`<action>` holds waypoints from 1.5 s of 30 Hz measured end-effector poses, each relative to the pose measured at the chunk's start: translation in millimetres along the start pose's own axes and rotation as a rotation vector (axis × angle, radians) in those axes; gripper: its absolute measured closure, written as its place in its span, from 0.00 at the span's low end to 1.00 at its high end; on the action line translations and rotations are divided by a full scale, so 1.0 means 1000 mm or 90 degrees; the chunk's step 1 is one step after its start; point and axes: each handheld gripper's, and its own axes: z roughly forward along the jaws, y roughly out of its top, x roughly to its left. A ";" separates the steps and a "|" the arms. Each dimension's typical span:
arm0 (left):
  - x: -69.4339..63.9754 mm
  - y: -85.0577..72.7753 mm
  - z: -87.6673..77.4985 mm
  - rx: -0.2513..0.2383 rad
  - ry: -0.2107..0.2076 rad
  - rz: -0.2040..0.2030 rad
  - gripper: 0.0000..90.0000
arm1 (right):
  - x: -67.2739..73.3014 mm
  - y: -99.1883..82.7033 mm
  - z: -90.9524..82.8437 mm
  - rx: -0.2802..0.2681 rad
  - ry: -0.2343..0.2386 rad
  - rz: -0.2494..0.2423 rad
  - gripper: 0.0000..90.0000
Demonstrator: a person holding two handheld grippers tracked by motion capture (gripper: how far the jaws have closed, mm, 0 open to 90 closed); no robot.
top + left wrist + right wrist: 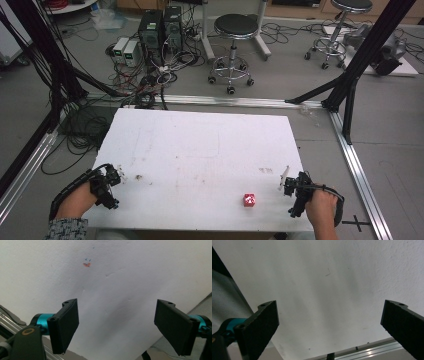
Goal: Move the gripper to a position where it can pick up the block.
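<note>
White table carries a small red cube near its front edge, left of your right gripper. Your left gripper sits at the front-left corner. Both sets of fingers stand wide apart, empty.

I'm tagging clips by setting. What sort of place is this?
Probably a lab or workshop set up for recording: a white table inside a black frame, computers with tangled cables on the floor, and stools behind.
</note>
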 end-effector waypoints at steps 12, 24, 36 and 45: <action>-0.001 0.002 -0.002 -0.003 -0.002 0.002 0.23 | 0.000 -0.002 -0.001 -0.002 0.000 0.004 0.01; -0.001 0.001 -0.003 -0.004 -0.002 0.002 0.23 | -0.001 -0.004 -0.001 -0.002 0.000 0.003 0.01; -0.001 0.000 -0.003 -0.008 -0.001 -0.002 0.23 | -0.002 -0.001 -0.002 0.005 -0.008 -0.049 0.01; -0.002 0.001 -0.004 -0.009 -0.001 0.001 0.23 | 0.001 0.010 -0.010 -0.005 -0.019 -0.102 0.01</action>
